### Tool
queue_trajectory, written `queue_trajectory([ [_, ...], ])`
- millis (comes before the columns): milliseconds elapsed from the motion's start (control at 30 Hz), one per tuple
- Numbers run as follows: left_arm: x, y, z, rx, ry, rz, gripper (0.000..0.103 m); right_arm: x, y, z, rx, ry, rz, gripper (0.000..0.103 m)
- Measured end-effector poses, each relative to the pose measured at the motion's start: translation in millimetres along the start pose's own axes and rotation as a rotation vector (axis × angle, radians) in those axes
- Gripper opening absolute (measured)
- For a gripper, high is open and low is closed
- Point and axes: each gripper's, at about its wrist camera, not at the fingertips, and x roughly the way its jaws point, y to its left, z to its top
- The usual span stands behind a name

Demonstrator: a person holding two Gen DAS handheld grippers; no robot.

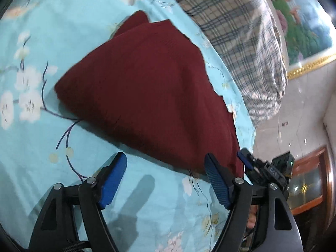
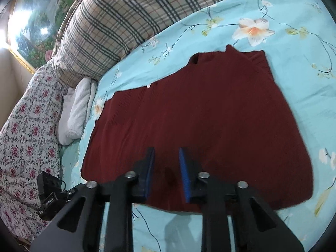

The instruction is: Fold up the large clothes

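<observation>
**One maroon garment flat on the bed, both grippers empty**

Here's the dark maroon knitted garment [image 2: 201, 121], just the one, lying folded and flat on the turquoise floral bed sheet [image 2: 294, 48]. In the right wrist view its long axis runs across the bed, left to right, and the notched neckline edge points away toward the single beige plaid pillow [image 2: 117, 27]. The near hem sits right under the right gripper [image 2: 166, 157]; its two blue-padded fingers stand a little apart over the cloth, nothing between them.

Over to the left wrist view: the left gripper [image 1: 166, 163] has its two fingers spread wide above bare sheet, holding nothing, with the garment's nearest corner just past the right-hand finger. Whether that finger touches the cloth is hard to call through the blur.

Beside the plaid pillow: one white folded towel [image 2: 75, 113], one pink-flowered quilt [image 2: 27, 130], one landscape painting [image 2: 35, 21] on the wall.
</observation>
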Motion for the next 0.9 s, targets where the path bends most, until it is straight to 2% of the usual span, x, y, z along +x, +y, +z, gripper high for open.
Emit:
queue_trajectory([
  [233,16,5,31,-0.083,-0.154,0.018,0.077,20,22,-1,-0.033,0.031,0.027,0.016],
  [333,24,2,45,-0.068,-0.194,0.053,0.074,36,34,6,-0.054,0.045,0.035,0.016],
  [400,28,1,51,-0.064,-0.188,0.063,0.060,47,41,12,-0.065,0.059,0.045,0.016],
  [467,32,9,57,-0.083,-0.171,0.056,0.026,57,49,17,-0.082,0.071,0.054,0.016],
  [567,32,18,61,-0.117,-0.167,0.017,0.016,73,62,24,-0.115,0.094,0.058,0.016],
  [667,25,2,64,-0.063,-0.181,0.006,0.014,97,69,24,-0.153,0.152,0.025,0.016],
  [733,19,-14,66,-0.017,-0.191,-0.014,0.013,116,68,17,-0.173,0.199,-0.014,0.008],
  [900,13,-87,71,0.164,-0.198,-0.074,0.012,125,76,12,-0.232,0.196,-0.049,0.007],
])
